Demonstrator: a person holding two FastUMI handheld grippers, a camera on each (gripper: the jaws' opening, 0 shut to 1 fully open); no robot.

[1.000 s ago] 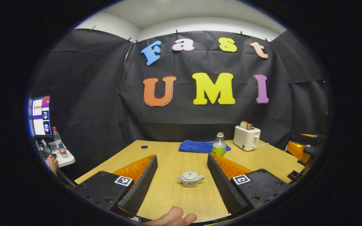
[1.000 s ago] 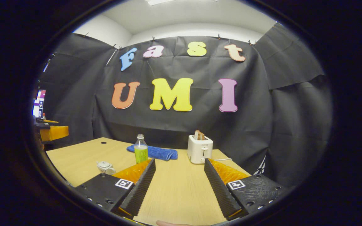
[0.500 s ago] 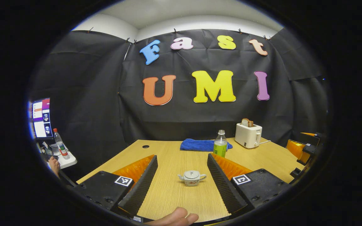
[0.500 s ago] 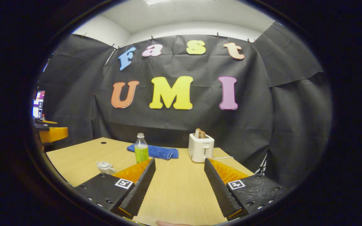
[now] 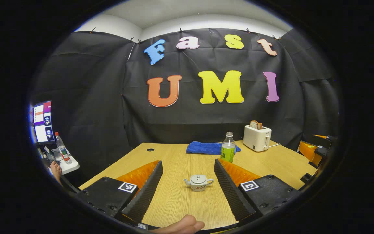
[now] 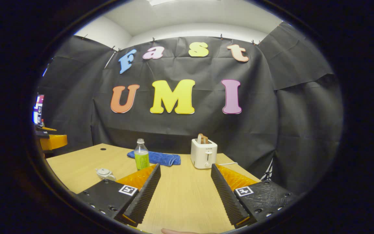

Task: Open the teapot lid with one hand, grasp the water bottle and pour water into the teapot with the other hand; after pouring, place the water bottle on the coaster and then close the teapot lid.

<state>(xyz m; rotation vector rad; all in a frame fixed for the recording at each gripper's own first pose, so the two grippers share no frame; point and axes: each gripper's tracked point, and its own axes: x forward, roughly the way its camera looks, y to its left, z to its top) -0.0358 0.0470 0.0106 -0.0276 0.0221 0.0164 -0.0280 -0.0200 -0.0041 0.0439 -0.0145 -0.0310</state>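
Observation:
A small white teapot (image 5: 198,182) with its lid on stands on the wooden table (image 5: 177,201), straight ahead of my open left gripper (image 5: 187,164) and between the lines of its fingers, some way off. A clear water bottle (image 5: 228,151) with a green label stands farther back to the right. In the right gripper view the teapot (image 6: 105,174) sits far to the left and the bottle (image 6: 141,158) left of centre. My right gripper (image 6: 185,168) is open over bare table (image 6: 180,198), holding nothing.
A blue cloth (image 5: 208,148) lies behind the bottle and a white toaster (image 5: 257,138) with bread stands at the back right. The other gripper (image 5: 313,152) shows at the right edge. A side table (image 5: 67,164) with a bottle and a screen stands left.
Both views have drifted slightly: the teapot sits a little higher and nearer the centre in the left gripper view, and the objects have slid left in the right gripper view. Nothing was grasped.

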